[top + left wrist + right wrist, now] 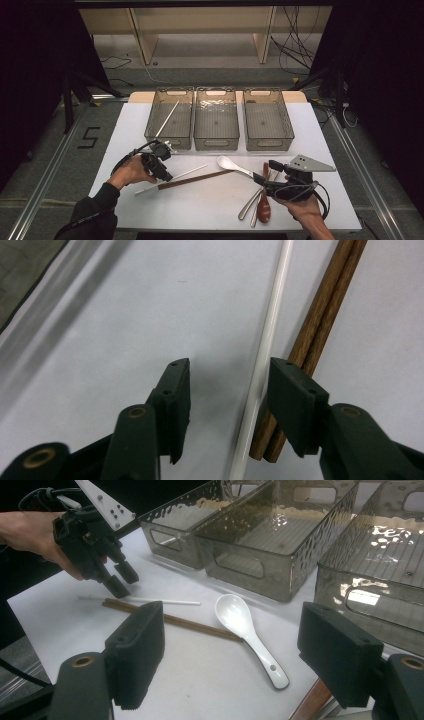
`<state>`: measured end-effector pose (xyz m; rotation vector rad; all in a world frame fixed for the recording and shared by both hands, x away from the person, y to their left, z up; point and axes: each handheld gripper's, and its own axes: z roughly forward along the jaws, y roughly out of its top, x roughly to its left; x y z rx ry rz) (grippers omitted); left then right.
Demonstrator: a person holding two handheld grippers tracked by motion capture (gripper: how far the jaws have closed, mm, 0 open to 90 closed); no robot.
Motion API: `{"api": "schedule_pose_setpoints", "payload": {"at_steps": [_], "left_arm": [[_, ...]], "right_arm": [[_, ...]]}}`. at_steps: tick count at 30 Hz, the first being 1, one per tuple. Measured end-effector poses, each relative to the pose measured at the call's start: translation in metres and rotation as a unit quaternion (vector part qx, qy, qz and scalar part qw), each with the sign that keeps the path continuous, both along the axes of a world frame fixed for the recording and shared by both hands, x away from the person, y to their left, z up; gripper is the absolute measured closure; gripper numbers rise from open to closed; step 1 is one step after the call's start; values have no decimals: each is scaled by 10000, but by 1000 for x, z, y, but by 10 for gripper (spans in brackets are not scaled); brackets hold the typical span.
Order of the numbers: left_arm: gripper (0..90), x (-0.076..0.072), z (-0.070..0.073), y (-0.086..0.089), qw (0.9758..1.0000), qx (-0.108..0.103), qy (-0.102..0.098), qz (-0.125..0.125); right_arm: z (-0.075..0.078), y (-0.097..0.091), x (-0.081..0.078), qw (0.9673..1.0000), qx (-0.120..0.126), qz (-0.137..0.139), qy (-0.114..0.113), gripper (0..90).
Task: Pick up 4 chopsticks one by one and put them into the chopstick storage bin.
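White covering spreads over the table [210, 200], with dark floor, cables and a pale shelf frame behind it at the top of the high view; at the centre-left of that view lies a thin white plastic stick [172, 180], and the left gripper [165, 174] stands over its middle, held by the person's left hand [129, 172]; in the left gripper view the white stick [261, 375] runs up the frame between the two black jaws, which are half-open around it, the right jaw close against it and the left one clearly apart, so the pads do not clamp it; just beside the stick, touching or nearly so, lies a pair of dark brown wooden chopsticks [320, 305], passing under the right jaw; in the high view they [195, 179] slant toward a white ceramic soup spoon [231, 164] at centre; lower right, the right gripper [261, 179] rests in the right hand [300, 207], jaws spread wide and holding nothing, above a reddish-brown wooden spoon [264, 202] and metal cutlery handles [248, 205]; across the upper middle stand three smoky transparent plastic bins [217, 142] in a row; the left bin [189, 137] holds another white stick [167, 119] leaning diagonally.
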<state>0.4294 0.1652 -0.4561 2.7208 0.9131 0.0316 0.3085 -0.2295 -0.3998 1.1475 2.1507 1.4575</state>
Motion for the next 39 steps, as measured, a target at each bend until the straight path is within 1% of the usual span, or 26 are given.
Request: {"api": "schedule_pose_setpoints", "payload": {"at_steps": [10,13,16,18,23,29,31,33,34,35,39], "left_arm": [[642,0,-4,-5,9998,23,102,-188],[673,0,-5,-5,9997,96,95,-226],[696,0,-5,-5,9997,115,104,-193],[712,0,-5,-5,9996,146,104,-227],[773,0,-5,-6,9993,250,121,-250],[798,-1,-5,-8,9983,383,116,-433],[809,-2,-5,-9,9977,419,82,-524],[823,-3,-4,-10,9967,461,41,-671],[836,-4,-5,-11,9969,450,49,-650],[837,-3,-4,-10,9960,501,45,-736],[839,-5,-4,-10,9963,417,-24,-749]], "right_arm": [[0,0,0,10000,-7,0,7,278],[0,0,0,10000,-13,9,-2,278],[0,0,0,10000,-14,5,-8,278],[0,0,0,10000,-11,-3,3,278],[0,0,0,10000,-16,-1,5,278],[-1,0,0,10000,-39,-7,19,281],[-1,0,0,10000,-41,-8,25,281],[0,0,1,10000,-46,-12,22,281],[0,0,1,10000,-45,-13,23,281],[0,0,1,10000,-42,-14,23,281],[0,0,1,10000,-39,-20,18,282]]}}
